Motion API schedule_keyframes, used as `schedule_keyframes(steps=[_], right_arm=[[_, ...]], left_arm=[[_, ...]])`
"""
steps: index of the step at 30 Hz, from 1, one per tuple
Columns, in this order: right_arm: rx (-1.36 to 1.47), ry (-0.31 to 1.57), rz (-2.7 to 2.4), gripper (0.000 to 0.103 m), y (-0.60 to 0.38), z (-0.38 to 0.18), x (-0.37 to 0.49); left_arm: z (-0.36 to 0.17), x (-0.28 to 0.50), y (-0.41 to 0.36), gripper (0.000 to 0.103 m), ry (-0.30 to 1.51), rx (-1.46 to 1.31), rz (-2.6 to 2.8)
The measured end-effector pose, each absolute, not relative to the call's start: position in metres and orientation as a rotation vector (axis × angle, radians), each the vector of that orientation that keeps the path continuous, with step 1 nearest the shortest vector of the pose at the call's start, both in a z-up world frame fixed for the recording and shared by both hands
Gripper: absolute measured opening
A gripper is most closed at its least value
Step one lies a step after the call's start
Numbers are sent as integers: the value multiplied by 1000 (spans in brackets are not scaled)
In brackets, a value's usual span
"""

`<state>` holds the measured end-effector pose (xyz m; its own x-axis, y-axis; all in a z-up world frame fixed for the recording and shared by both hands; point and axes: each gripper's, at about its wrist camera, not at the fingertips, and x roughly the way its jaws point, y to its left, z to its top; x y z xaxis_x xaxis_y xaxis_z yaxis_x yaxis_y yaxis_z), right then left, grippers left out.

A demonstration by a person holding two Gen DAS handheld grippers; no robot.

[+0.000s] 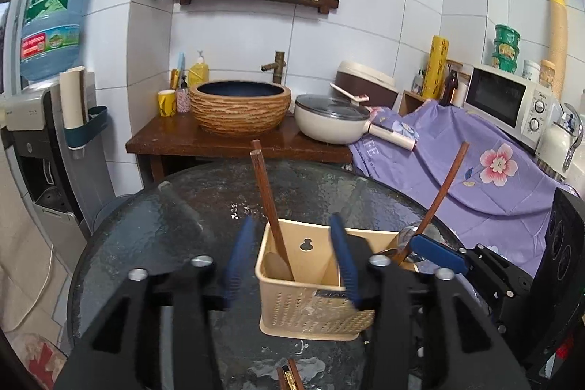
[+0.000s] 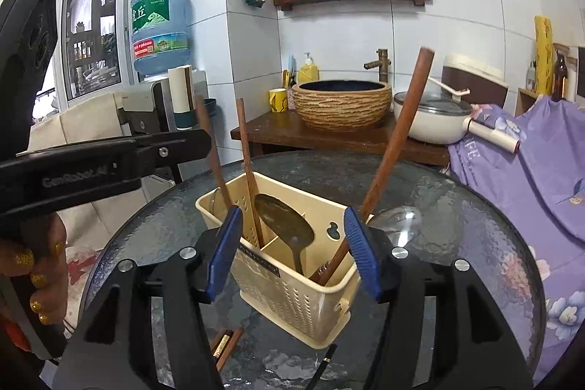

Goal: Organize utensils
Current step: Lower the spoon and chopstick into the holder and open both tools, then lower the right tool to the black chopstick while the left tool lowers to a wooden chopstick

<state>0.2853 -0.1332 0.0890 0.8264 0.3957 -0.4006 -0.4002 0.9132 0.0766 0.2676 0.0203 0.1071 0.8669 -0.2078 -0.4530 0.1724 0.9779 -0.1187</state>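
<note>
chopsticks (image 1: 289, 377): cut by bottom edge | ladle (image 2: 396, 220) bowl: behind caddy (image 2: 292, 298)

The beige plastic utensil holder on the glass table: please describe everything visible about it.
The beige plastic utensil holder is a rectangular box with perforated walls, inner dividers, a hanging hole in its taller back wall and a small dark label. It stands upright on the round dark glass table, holding leaning wooden-handled utensils.

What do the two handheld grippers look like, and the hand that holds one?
Both the left gripper and the right gripper have matte black angular bodies with round silver bolts and blue ribbed pads on the jaws. One body carries grey "GenRobot.AI" lettering. The hand has gold glitter nail polish.
</note>
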Motion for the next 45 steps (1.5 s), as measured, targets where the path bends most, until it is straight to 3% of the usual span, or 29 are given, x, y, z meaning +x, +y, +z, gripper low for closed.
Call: schedule_keyframes(steps=[2, 4, 6, 12, 17, 22, 42, 45], right_arm=[[-18, 389, 418, 65, -135, 92, 273], [-33, 360, 395, 69, -137, 93, 257], [-49, 374, 382, 69, -138, 90, 247], [-44, 571, 349, 69, -146, 54, 232], [-48, 744, 324, 65, -152, 8, 228], [-25, 857, 307, 56, -157, -21, 227], [-17, 959, 287, 55, -153, -43, 228], [-33, 961, 272, 50, -151, -43, 231]], left_arm=[[105, 255, 25, 58, 474, -70, -178], [98, 244, 30, 72, 483, -63, -153], [86, 232, 34, 76, 515, -44, -128], [43, 209, 40, 77, 630, -15, -86], [-5, 193, 36, 71, 767, 7, -99], [-34, 187, 35, 50, 867, -19, -136], [-65, 184, 7, 34, 945, 56, -181], [-65, 189, 5, 32, 946, 63, -177]])
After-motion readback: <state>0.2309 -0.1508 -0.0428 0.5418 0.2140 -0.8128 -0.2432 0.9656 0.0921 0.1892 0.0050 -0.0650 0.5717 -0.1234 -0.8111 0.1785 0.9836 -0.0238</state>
